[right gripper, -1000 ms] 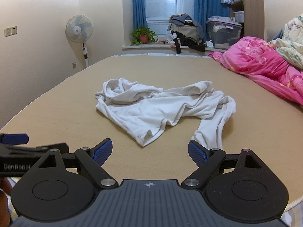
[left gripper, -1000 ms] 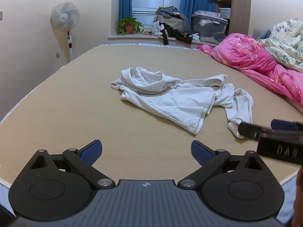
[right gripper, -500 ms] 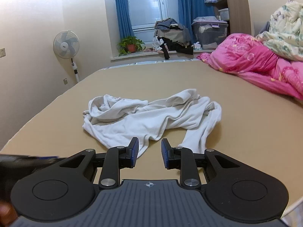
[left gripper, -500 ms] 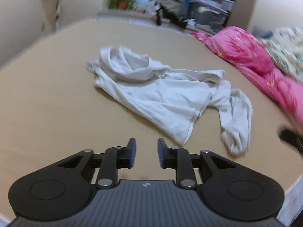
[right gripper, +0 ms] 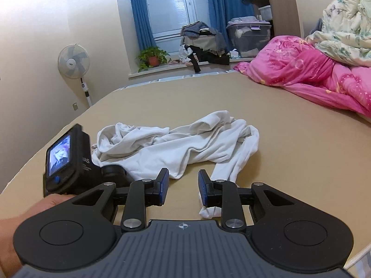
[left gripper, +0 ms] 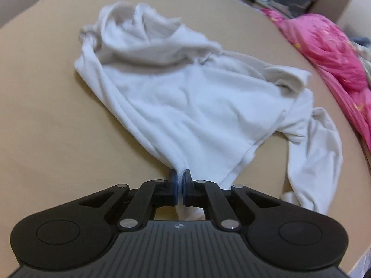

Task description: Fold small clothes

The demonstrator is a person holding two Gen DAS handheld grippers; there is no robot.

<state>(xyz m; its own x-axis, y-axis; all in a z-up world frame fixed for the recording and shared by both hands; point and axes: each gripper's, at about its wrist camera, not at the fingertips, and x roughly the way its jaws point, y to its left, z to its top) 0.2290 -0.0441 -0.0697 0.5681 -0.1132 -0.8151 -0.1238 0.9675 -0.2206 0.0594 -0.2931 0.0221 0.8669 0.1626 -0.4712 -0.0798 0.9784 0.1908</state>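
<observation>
Left tongs (left gripper: 180,180): seen at lower centre of the left wrist view, blue pads pressed together on the near hem of the white garment (left gripper: 197,97); cloth is drawn taut into a point at the pinch.

Right tongs (right gripper: 181,186): seen at lower centre of the right wrist view, pads held apart, nothing between them. One sleeve end of the garment is seen just behind the right pad.

Garment (right gripper: 185,143): lies crumpled on the tan bed surface (right gripper: 289,162), mid-frame, sleeve trailing toward lower right.

The left tool's camera unit (right gripper: 67,159), screen lit, is seen at left of the right wrist view, held by a hand (right gripper: 39,210).

Farther: pink quilt (right gripper: 308,76) at right edge; standing fan (right gripper: 73,63) at left; potted plant (right gripper: 153,58) on the sill, blue curtains (right gripper: 141,16) above.
</observation>
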